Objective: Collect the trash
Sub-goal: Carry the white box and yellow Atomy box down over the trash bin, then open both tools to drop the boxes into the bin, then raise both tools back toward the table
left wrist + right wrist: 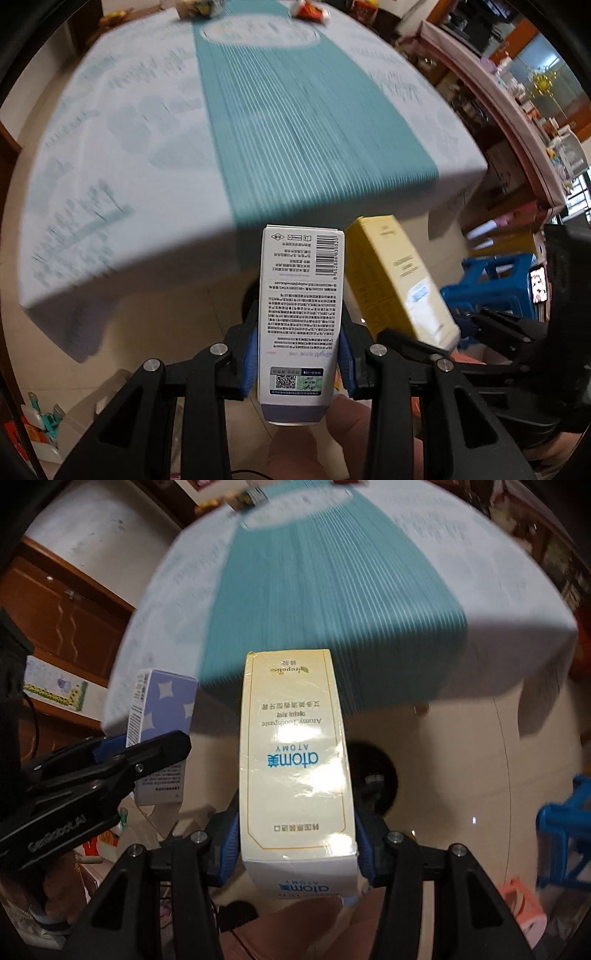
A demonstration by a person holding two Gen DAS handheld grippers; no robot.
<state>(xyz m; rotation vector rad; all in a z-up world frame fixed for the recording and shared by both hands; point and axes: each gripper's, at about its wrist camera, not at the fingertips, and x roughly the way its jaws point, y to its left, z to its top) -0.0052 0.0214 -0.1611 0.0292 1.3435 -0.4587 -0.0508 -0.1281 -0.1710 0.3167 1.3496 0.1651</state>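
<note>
My left gripper is shut on a white and purple carton with small print and a barcode, held in the air in front of the table's near edge. My right gripper is shut on a pale yellow Atomy toothpaste box, held beside it. The yellow box also shows in the left wrist view, to the right. The purple carton and the left gripper show at the left of the right wrist view. More trash lies at the table's far edge: a red and white wrapper and a greenish packet.
A table with a white and teal cloth fills the view ahead. Blue plastic stools stand on the tiled floor at the right. Shelves with clutter line the right wall. A wooden cabinet stands at the left. A dark round object lies on the floor below.
</note>
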